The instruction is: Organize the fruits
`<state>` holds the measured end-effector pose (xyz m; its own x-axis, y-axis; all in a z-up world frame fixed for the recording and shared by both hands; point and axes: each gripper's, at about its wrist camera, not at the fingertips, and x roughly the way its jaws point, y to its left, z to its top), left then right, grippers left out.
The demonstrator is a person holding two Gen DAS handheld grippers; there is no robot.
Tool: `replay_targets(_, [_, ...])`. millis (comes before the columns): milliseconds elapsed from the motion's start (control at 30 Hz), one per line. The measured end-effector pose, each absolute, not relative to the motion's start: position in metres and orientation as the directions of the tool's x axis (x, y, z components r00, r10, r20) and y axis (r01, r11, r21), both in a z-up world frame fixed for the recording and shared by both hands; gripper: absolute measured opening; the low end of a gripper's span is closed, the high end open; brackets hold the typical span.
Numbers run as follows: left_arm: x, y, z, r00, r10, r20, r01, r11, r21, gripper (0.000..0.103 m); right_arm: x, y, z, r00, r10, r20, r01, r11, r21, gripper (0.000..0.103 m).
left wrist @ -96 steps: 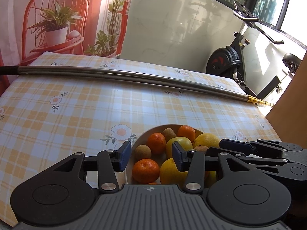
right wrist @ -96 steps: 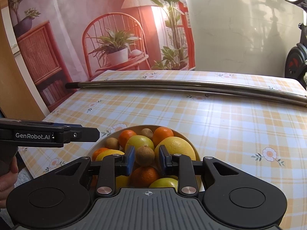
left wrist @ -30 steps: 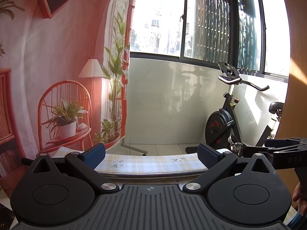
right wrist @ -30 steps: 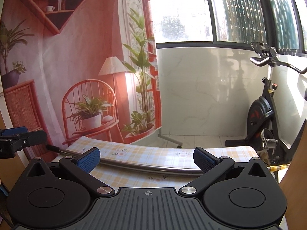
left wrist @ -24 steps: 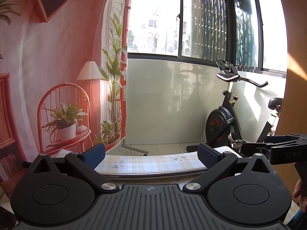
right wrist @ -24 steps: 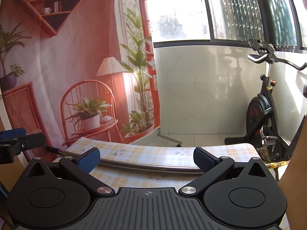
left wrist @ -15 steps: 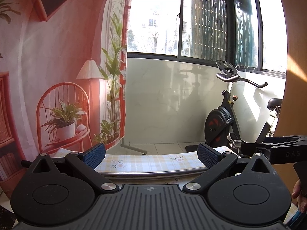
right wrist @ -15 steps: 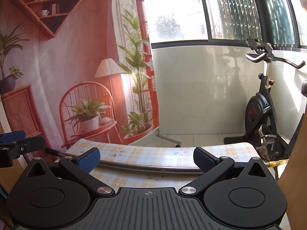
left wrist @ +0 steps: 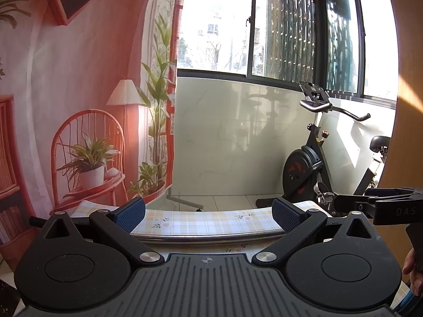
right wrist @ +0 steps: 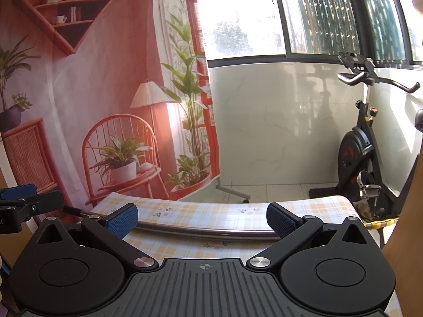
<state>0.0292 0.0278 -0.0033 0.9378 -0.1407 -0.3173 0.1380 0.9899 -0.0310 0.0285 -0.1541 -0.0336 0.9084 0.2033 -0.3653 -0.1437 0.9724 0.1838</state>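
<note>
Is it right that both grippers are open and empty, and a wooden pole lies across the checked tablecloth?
Not quite: the pole is shiny metal, not wooden, as the right wrist view shows. The rest holds: the left gripper and the right gripper are both open and empty, and the pole lies across the checked tablecloth.

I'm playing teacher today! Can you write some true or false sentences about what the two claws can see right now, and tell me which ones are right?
1. Both claws are wide open. True: the left claw and the right claw each have their blue pads far apart.
2. The right claw is holding an orange. False: it holds nothing, and no fruit is in view.
3. A shiny metal pole lies across the checked tablecloth. True.
4. An exercise bike stands on the tablecloth. False: it stands on the floor beyond the table.
5. The tablecloth is plain blue. False: it is yellow-checked with little flowers.
</note>
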Motion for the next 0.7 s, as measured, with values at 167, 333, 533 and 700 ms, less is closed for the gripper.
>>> replay_targets(167, [0.0292, 0.0271, -0.003, 0.938, -0.138, -0.318, 0.136, 0.99, -0.029, 0.103, 0.0284, -0.1541, -0.0337, 0.908, 0.205, -0.365, -0.145, 0.972, 0.185, 0.103])
replay_targets(333, [0.0299, 0.0275, -0.0037, 0.936, -0.131, -0.325, 0.128, 0.991, -0.032, 0.103, 0.0284, -0.1544, -0.0337, 0.908, 0.204, -0.365, -0.144, 0.972, 0.185, 0.103])
replay_targets(533, [0.0318, 0.0295, -0.0026, 0.932, -0.142, -0.335, 0.132, 0.99, -0.053, 0.103, 0.0282, -0.1543, -0.0333, 0.908, 0.204, -0.365, -0.144, 0.972, 0.185, 0.103])
replay_targets(700, [0.0323, 0.0307, -0.0022, 0.933, -0.138, -0.332, 0.128, 0.99, -0.052, 0.103, 0.0282, -0.1543, -0.0334, 0.908, 0.204, -0.365, -0.144, 0.972, 0.185, 0.103])
